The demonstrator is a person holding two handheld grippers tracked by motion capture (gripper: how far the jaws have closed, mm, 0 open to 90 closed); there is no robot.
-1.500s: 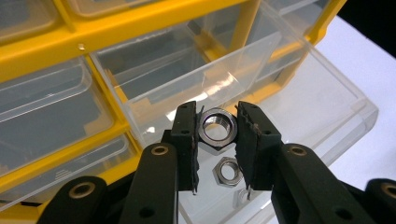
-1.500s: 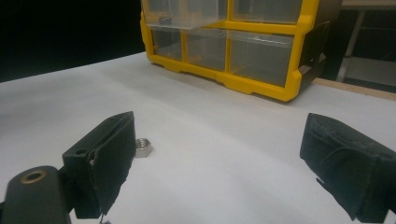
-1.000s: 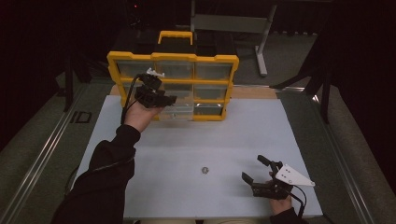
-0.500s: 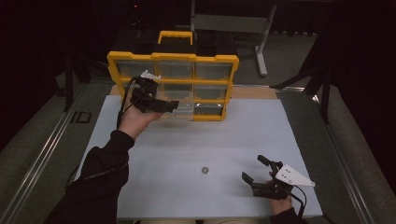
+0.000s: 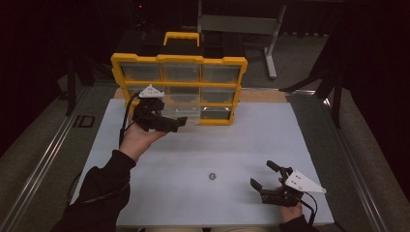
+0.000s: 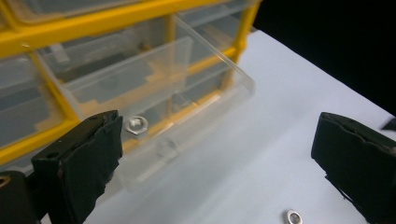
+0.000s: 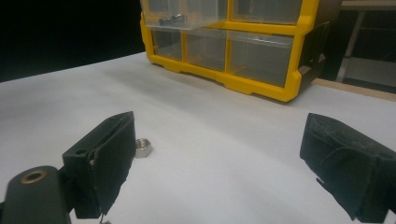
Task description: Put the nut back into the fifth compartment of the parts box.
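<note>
Drawer [image 6: 154, 93] of clear plastic stands pulled out of the yellow-framed organizer [image 5: 179, 60] in its bottom row, and a hex nut [image 6: 137, 124] lies inside it on the drawer floor. The left gripper view gives this detail: the nut is bright metal, six-sided, seen through the transparent wall just beside the left tool's near jaw. In the high view the drawer reads as a pale shelf jutting from the cabinet front, and its contents cannot be made out there.

The left tool [image 5: 176, 123] hovers in front of that drawer, close to its front lip. Its jaws have just been opening and now stand wide, with nothing between them. The pads [image 6: 88, 154] are black, matte and slightly creased at the edges.

A second nut [image 5: 212, 176] lies on the white tabletop [image 5: 232, 140], well apart from the organizer. The right gripper view shows its hexagonal flats and central bore, just beside the right tool's near jaw; the high view shows it as a small grey dot.

The right tool [image 5: 265, 175] rests low over the tabletop near the front edge, jaws wide apart and holding nothing. A grey three-cornered plate [image 5: 302, 182] sits on its top.

The organizer has a yellow carry handle [image 5: 181, 37] and nine translucent compartments.
</note>
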